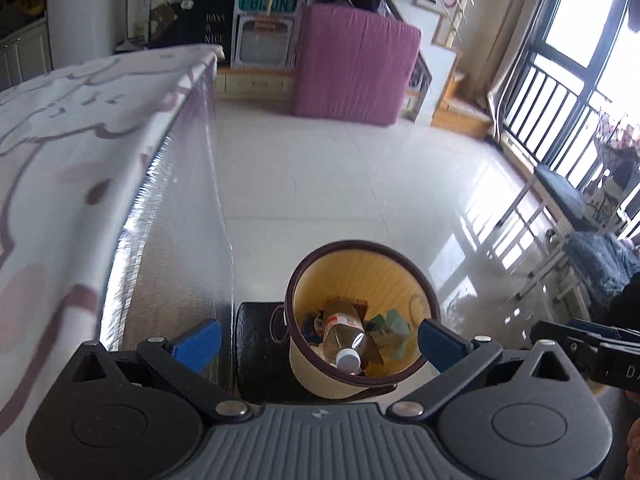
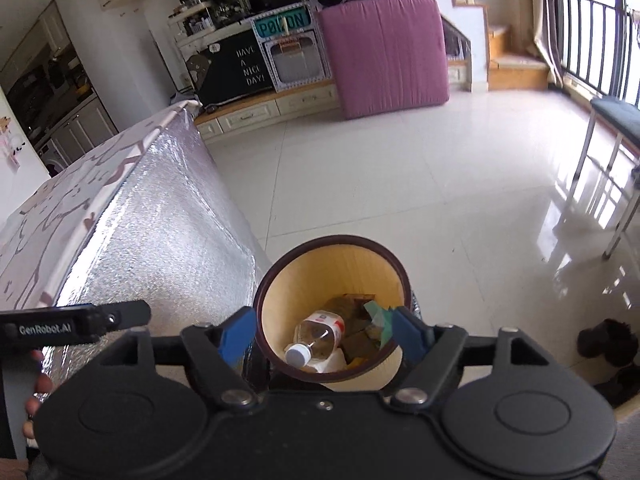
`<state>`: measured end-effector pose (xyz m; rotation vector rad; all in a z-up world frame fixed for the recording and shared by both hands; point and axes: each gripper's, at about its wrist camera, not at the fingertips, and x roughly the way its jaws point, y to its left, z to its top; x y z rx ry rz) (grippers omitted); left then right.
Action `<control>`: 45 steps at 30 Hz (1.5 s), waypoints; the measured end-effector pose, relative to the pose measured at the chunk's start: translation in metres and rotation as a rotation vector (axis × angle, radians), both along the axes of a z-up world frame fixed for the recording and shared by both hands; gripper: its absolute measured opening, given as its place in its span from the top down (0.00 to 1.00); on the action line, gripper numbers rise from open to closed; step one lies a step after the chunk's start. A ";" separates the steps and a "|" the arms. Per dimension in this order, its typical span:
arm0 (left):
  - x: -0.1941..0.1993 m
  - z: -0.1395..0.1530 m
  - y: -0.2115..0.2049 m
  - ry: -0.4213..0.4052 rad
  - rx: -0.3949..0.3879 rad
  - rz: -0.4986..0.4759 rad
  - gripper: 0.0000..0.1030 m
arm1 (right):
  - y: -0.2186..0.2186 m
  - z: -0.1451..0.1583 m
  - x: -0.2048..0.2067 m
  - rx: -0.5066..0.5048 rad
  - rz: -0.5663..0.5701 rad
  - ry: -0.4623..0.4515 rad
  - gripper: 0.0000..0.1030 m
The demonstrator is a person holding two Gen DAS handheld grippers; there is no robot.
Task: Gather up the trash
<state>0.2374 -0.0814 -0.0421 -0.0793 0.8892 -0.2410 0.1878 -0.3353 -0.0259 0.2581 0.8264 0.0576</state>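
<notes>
Trash bin (image 2: pixel 332 280) on floor (image 2: pixel 440 184) beside foil-sided worktop (image 2: pixel 168 216); w/ clear bottle (image 2: pixel 320 336), white cap up, on paper scraps (image 2: pixel 360 312) inside. Right hand-held gripper (image 2: pixel 322 336) above bin, jaws wide, nothing between. Left hand-held gripper (image 1: pixel 316 342) likewise spread, empty.

black cabinet panel (image 2: pixel 236 70): "HAVE A NICE DAY!" | left gripper (image 2: pixel 74 326): "GenRobot.AI"

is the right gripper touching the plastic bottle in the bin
Apart. In the right wrist view the right gripper has open jaws with nothing between the pads, while the plastic bottle lies far below, down inside the trash bin among other rubbish.
</notes>
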 end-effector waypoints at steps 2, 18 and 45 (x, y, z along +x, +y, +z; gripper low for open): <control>-0.011 0.008 0.007 -0.033 -0.020 0.013 0.00 | 0.002 0.007 -0.010 -0.023 0.002 -0.019 0.21; -0.094 0.013 0.025 -0.163 0.080 0.004 0.00 | 0.027 0.022 -0.090 -0.132 -0.002 -0.124 0.00; -0.149 -0.014 0.032 -0.240 0.121 0.023 0.00 | 0.044 -0.005 -0.142 -0.201 -0.077 -0.211 0.00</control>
